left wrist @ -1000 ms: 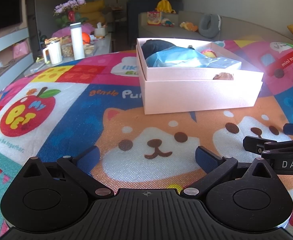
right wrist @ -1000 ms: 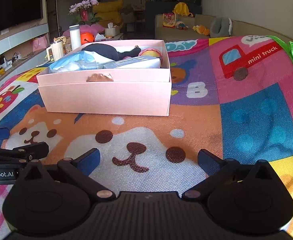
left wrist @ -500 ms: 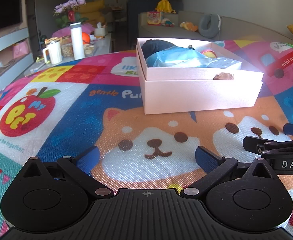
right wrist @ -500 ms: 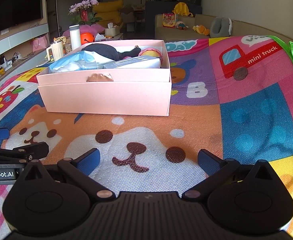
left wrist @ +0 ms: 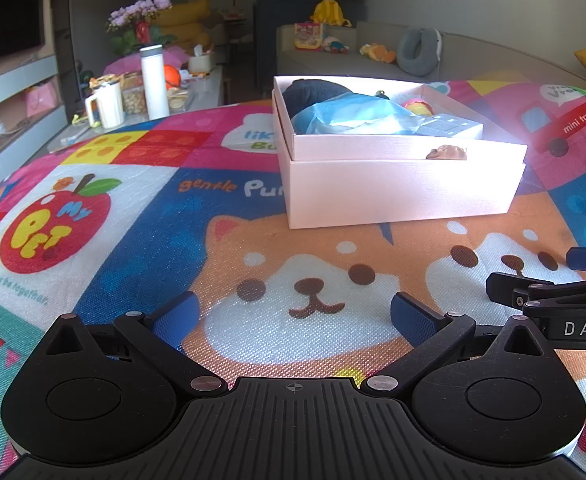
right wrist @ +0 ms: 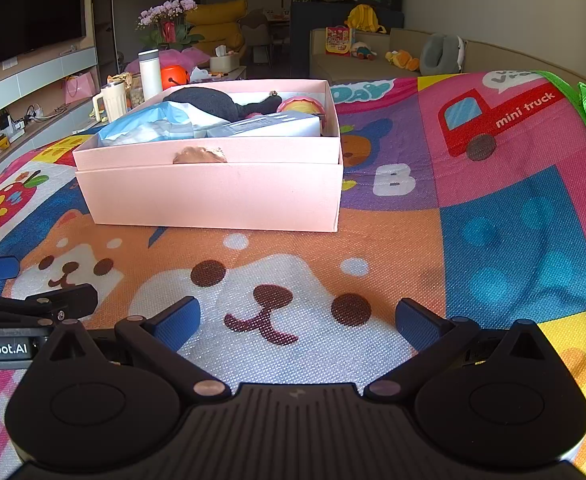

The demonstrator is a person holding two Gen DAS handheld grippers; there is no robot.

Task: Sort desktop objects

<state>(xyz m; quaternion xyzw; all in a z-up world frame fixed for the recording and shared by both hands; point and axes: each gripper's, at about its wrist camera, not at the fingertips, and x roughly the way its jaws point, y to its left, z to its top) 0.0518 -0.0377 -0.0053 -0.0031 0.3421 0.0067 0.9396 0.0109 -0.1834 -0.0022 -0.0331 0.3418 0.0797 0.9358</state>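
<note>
Pink box w/ sorted items, long axis running left-right across mat; left claw & right claw both spread, empty.

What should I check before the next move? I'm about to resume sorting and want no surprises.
1. Left gripper open, nothing between its fingers: ok.
2. Right gripper open, nothing held: ok.
3. Pink box sits flat on the play mat, top open: ok.
4. Box already holds a dark plush, blue bag and pale carton; spare room: cannot tell.
5. Loose items left on the mat to sort: none in either view.
</note>
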